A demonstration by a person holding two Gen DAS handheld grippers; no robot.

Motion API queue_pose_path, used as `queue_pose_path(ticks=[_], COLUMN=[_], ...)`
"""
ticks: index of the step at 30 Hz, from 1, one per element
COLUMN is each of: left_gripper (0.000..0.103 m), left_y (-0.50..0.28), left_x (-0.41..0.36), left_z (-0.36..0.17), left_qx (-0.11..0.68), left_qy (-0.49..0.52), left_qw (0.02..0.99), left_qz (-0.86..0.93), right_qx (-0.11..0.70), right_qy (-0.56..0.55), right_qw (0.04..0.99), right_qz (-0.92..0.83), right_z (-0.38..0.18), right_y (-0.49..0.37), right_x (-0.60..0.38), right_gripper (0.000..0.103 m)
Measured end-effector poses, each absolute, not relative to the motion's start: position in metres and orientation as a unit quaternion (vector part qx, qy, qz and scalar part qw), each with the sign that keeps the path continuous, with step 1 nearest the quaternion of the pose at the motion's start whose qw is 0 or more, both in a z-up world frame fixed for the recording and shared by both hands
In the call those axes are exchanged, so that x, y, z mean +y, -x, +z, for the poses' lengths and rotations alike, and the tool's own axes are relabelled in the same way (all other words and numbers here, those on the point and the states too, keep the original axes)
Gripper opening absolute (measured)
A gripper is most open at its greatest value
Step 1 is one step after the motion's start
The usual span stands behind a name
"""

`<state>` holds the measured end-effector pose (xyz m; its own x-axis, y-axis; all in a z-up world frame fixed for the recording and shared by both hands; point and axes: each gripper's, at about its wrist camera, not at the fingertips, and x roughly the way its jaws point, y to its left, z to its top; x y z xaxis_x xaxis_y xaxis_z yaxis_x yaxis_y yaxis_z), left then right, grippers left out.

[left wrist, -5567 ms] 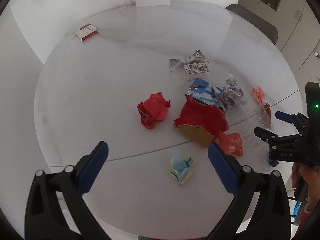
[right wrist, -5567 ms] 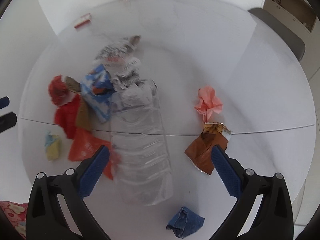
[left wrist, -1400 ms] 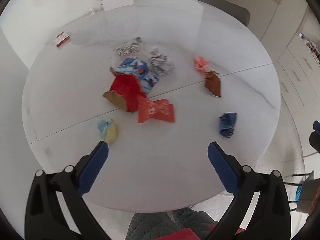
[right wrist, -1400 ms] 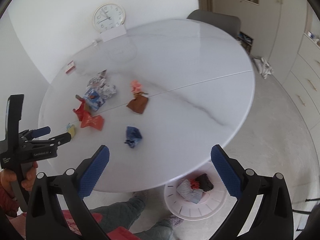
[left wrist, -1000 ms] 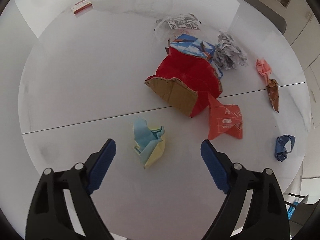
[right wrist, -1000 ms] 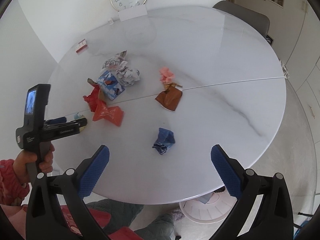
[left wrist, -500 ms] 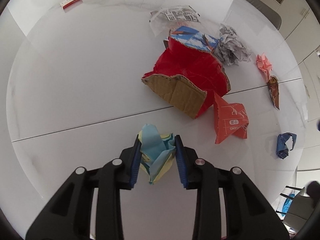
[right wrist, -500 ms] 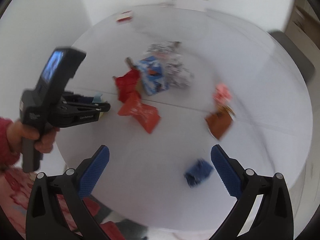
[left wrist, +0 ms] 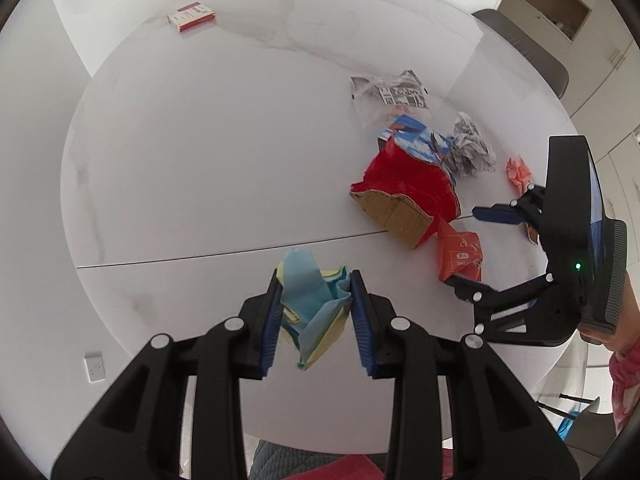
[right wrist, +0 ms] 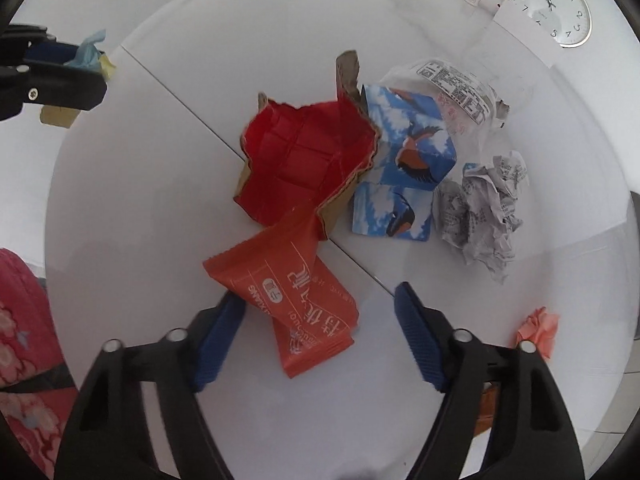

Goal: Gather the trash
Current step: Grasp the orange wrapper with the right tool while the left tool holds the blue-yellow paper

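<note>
My left gripper (left wrist: 316,316) is shut on a crumpled blue and yellow paper (left wrist: 314,304) and holds it above the round white table (left wrist: 200,160). It also shows in the right wrist view (right wrist: 90,54). My right gripper (right wrist: 320,332) is open, its jaws on either side of an orange snack wrapper (right wrist: 288,292) lying on the table. The wrapper also shows in the left wrist view (left wrist: 460,256). Beyond lie a torn red cardboard piece (right wrist: 304,160), a blue bird-print box (right wrist: 408,160), a crumpled grey paper (right wrist: 480,212) and a printed plastic wrapper (right wrist: 452,80).
A pink paper ball (right wrist: 538,330) lies at the right near the table edge. A small red and white box (left wrist: 192,16) sits at the far side. A clock (right wrist: 548,0) leans on the wall. A grey chair (left wrist: 520,48) stands behind the table.
My left gripper closed on the blue and yellow paper and lifted it off the table. My right gripper came down low over the orange wrapper, jaws narrowed around it.
</note>
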<state>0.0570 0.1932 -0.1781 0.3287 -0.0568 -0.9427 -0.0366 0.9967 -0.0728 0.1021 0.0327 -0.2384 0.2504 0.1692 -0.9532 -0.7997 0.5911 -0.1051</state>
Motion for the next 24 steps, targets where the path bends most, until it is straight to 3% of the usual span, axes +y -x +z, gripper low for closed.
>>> queue_pose_path(ticks=[3, 9, 17, 24], left_gripper=[0.032, 0.032, 0.032, 0.032], left_y=[-0.055, -0.055, -0.038, -0.002], left_x=[0.195, 0.173, 0.093, -0.003], left_z=[-0.173, -0.165, -0.141, -0.129], left_qx=[0.575, 0.569, 0.555, 0.543], left_qy=[0.042, 0.026, -0.01, -0.049], left_qw=[0.817, 0.822, 0.822, 0.808], left_qz=[-0.004, -0.024, -0.125, -0.224], right_qx=[0.524, 0.538, 0.504, 0.473], right_qy=[0.293, 0.201, -0.023, -0.071], right_qw=[0.727, 0.755, 0.828, 0.866], right_qz=[0.332, 0.317, 0.245, 0.144], right_z=[-0.236, -0.215, -0.146, -0.109], right_y=[-0.105, -0.094, -0.022, 0.075], right_x=[0.028, -0.005, -0.104, -0.195], right_gripper=[0.047, 0.047, 0.047, 0.048])
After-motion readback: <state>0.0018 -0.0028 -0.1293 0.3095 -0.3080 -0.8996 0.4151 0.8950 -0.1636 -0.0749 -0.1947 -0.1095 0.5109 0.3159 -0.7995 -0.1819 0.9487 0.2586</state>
